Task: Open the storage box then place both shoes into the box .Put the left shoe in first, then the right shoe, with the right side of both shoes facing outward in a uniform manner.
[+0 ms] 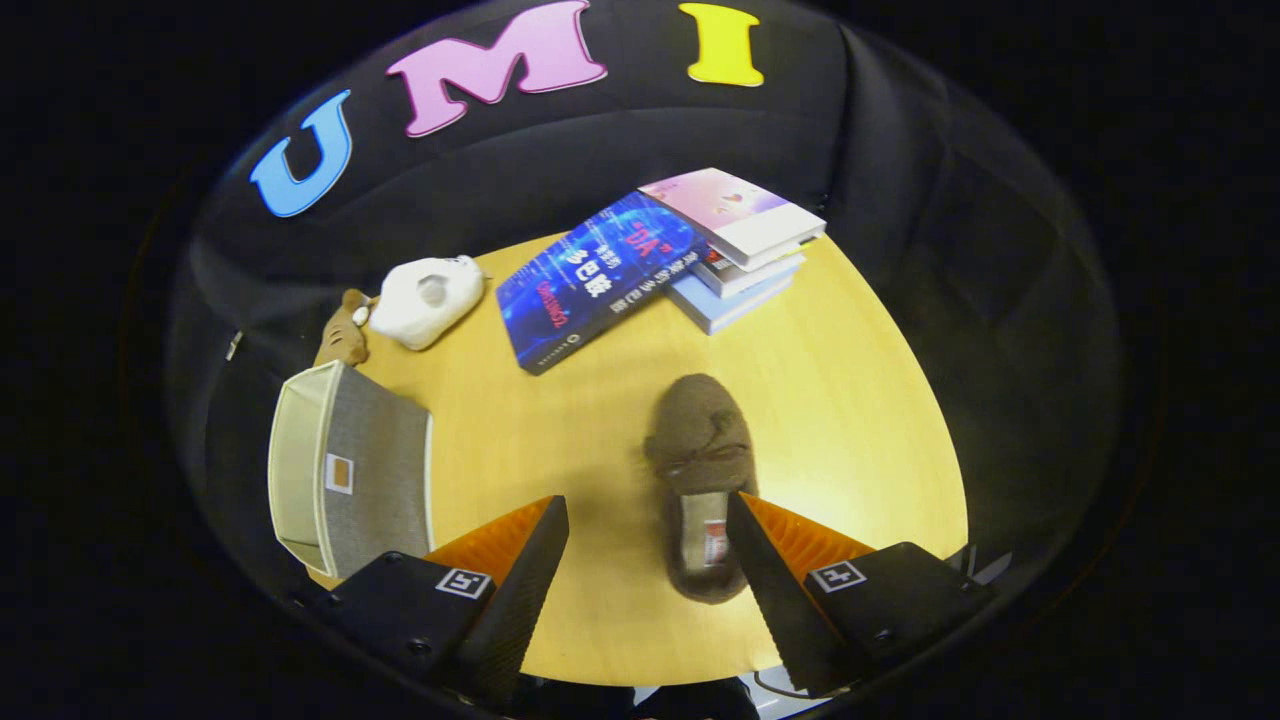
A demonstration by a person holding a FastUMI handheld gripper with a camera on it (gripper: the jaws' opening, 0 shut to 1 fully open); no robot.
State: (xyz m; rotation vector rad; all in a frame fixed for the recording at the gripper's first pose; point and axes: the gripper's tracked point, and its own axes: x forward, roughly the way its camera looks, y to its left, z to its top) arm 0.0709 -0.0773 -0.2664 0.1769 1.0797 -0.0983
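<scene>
- Gripper view: the gripper point(648, 515) hangs spread wide and empty over the counter point(850, 400).
- The brown shoe point(700, 485) lies toe-away, its long axis along the fingers, heel beside the right finger, off-centre.
- The storage box point(345, 470) sits well left.

We see a table point(850, 400) of smooth, pale wood-look finish with a faint sheen. On it, at lower centre of the frame, the shoe point(700, 470) looks like soft, fuzzy matt cloth. At left, the storage box point(370, 480) has a woven fabric side, matt and slightly coarse. At upper centre, the blue book point(590, 280) carries a glossy paper cover. The white toy point(430, 300) looks plush.
</scene>
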